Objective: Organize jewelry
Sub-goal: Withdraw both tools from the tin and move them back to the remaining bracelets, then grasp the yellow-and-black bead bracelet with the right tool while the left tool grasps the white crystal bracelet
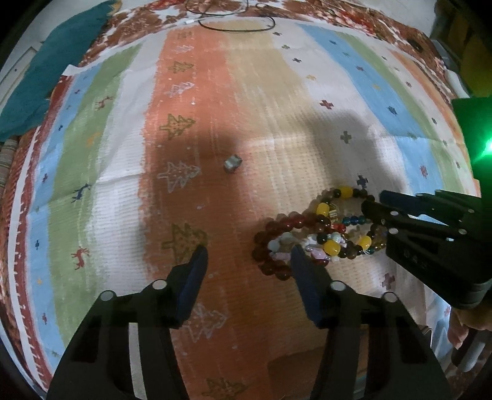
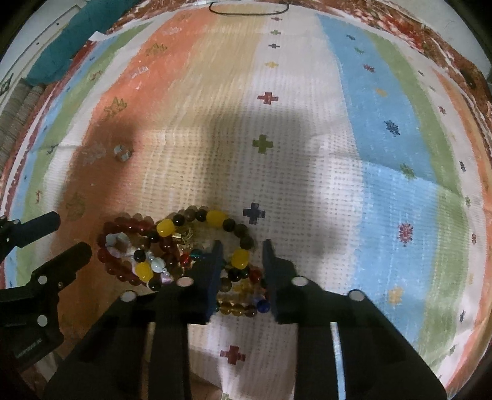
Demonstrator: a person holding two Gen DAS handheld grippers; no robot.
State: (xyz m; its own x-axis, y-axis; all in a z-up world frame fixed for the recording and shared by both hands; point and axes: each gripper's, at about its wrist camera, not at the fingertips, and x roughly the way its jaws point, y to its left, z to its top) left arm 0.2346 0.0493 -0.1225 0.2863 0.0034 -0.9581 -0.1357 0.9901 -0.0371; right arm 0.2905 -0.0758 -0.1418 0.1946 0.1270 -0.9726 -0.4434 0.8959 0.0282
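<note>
The left tool (image 1: 249, 249) is held wide over the striped cloth (image 1: 270, 101), with nothing between its fingers; one finger is set just beside the dark red bracelet (image 1: 270, 267). The right tool (image 2: 243, 243) is drawn narrow around a strand of the yellow-beaded bracelet (image 2: 166, 227), at the near edge of the heap of bracelets (image 2: 147, 255). Whether the beads are actually pinched cannot be told.

The strands are seen overlapping, so a lift is likely to drag the neighbours along, and round beads may be squeezed out of a narrow grip.

In the right wrist view the strand between the fingers is shown; in the left wrist view that spot is hidden by the right tool's body. Farther off, a small greyish piece (image 1: 232, 163) is seen lying apart, and beyond it a black cord (image 1: 236, 27).
</note>
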